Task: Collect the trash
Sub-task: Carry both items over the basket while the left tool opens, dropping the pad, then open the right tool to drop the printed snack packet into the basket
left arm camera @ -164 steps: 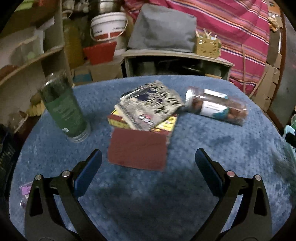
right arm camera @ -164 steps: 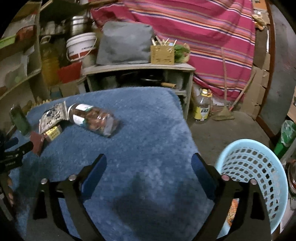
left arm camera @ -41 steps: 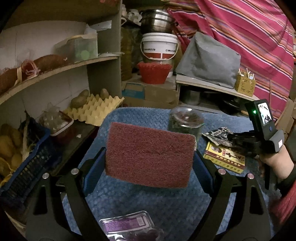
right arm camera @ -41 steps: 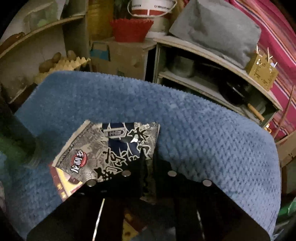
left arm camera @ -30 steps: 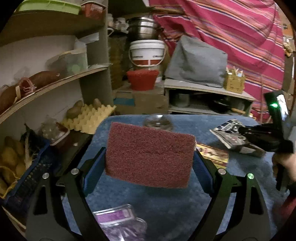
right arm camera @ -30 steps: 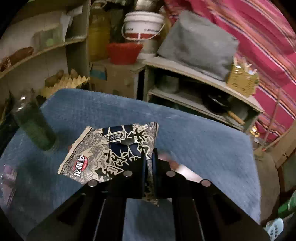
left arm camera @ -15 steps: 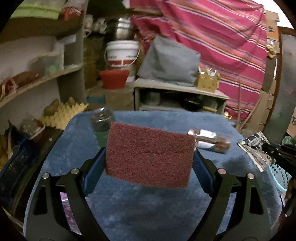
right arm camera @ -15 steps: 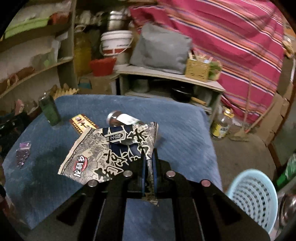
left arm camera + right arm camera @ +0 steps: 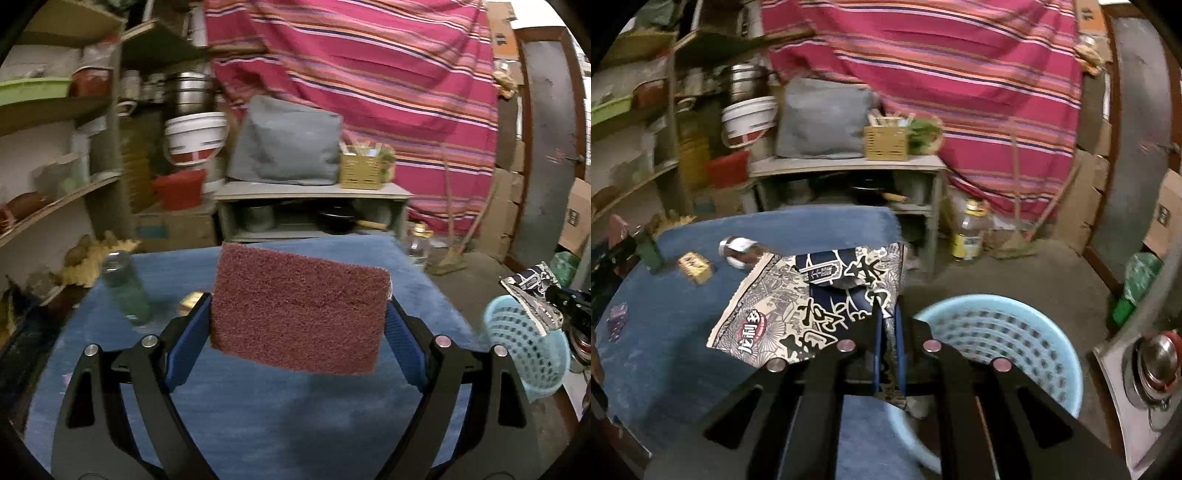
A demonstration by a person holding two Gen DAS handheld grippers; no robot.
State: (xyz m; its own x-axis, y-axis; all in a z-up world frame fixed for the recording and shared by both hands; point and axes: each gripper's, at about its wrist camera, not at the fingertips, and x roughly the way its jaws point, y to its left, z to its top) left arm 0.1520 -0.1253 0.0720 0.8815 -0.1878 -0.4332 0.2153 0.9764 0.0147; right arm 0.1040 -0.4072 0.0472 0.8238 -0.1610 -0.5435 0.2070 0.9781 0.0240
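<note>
Maroon and coarse, the scouring pad (image 9: 299, 310) was clamped edge to edge between the blue fingers (image 9: 184, 339) of the left claw (image 9: 295, 332), whose jaws stood wide to span it. That claw pointed somewhat downward over the blue-covered desk (image 9: 258, 413), and the pad hung upright in the air above the cloth, slightly tilted, its broad face toward the camera.

The right claw (image 9: 888, 350) was pinched fully together on the printed snack wrapper (image 9: 820, 306), gripping it near its right edge so that the sheet fanned up and to the left of the fingers. It pointed downward past the desk's right edge, with the pale blue laundry-style basket (image 9: 1004, 332) on the floor just beyond and to the right of its tips. In the left wrist view the right claw (image 9: 565, 299) held the wrapper (image 9: 532, 291) above the basket's (image 9: 524, 343) rim.

On the desk remained a green tumbler (image 9: 127, 291), a yellow box (image 9: 695, 268) and a jar lying on its side (image 9: 738, 251).

Half a second before, the right claw had carried the wrapper over the desk with the basket low at the corner of its view; the basket now sat directly ahead. The left claw's view had swung rightward too, bringing the basket into sight.
</note>
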